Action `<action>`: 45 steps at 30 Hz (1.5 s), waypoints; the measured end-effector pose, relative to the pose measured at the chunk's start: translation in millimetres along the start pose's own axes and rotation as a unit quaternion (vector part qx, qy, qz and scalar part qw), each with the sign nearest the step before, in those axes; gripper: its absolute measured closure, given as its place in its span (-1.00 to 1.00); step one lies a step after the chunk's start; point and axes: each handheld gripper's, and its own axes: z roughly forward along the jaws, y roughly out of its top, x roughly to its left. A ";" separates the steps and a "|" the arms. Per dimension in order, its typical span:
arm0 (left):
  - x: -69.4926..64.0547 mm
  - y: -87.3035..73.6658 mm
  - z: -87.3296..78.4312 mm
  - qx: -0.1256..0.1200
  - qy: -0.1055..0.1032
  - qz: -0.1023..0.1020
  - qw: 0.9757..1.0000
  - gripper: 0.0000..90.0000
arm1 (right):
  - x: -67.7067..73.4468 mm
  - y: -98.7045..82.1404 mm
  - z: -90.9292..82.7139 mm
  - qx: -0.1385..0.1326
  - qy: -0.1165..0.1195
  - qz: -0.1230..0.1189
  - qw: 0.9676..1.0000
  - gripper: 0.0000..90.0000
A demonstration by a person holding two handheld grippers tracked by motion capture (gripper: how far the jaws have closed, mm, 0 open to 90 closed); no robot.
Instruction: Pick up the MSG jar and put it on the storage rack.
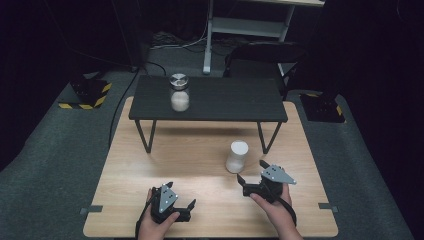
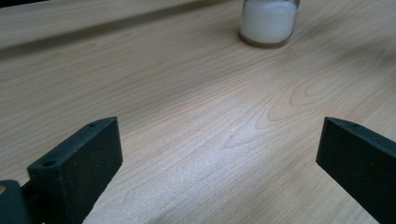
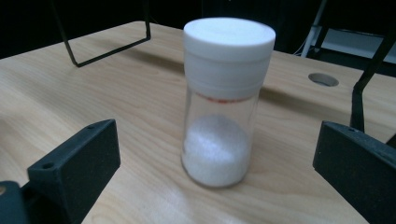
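A glass jar with a white lid (image 1: 237, 156) stands upright on the wooden table (image 1: 150, 165), about a third full of white powder. My right gripper (image 1: 251, 170) is open just in front of it. In the right gripper view the jar (image 3: 227, 102) stands in line with the gap of the right gripper (image 3: 217, 144), untouched by either jaw. My left gripper (image 1: 181, 194) rests open near the table's front edge. In its own view the left gripper (image 2: 219, 140) holds nothing, and the same jar (image 2: 268, 21) stands farther off.
A low black shelf (image 1: 225, 100) on thin metal legs (image 1: 145, 135) spans the back of the table. On it stands a second glass jar with a silver lid (image 1: 179, 92). A round hole (image 3: 323, 79) is cut in the tabletop. Grey carpet surrounds the table.
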 end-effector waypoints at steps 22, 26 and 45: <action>2.2 -0.6 -0.2 -0.002 -0.006 -0.003 1.000 -0.99 | -1.4 13.1 39.9 -0.015 -0.002 0.026 1.000 -0.82; 2.7 -0.4 -0.2 -0.001 -0.006 -0.005 1.000 -0.99 | -2.6 11.5 46.4 -0.019 -0.004 0.035 0.999 -0.72; 3.0 -1.1 -0.2 -0.003 -0.006 -0.013 1.000 -0.99 | -2.7 2.5 56.3 -0.038 -0.008 0.050 0.998 -0.26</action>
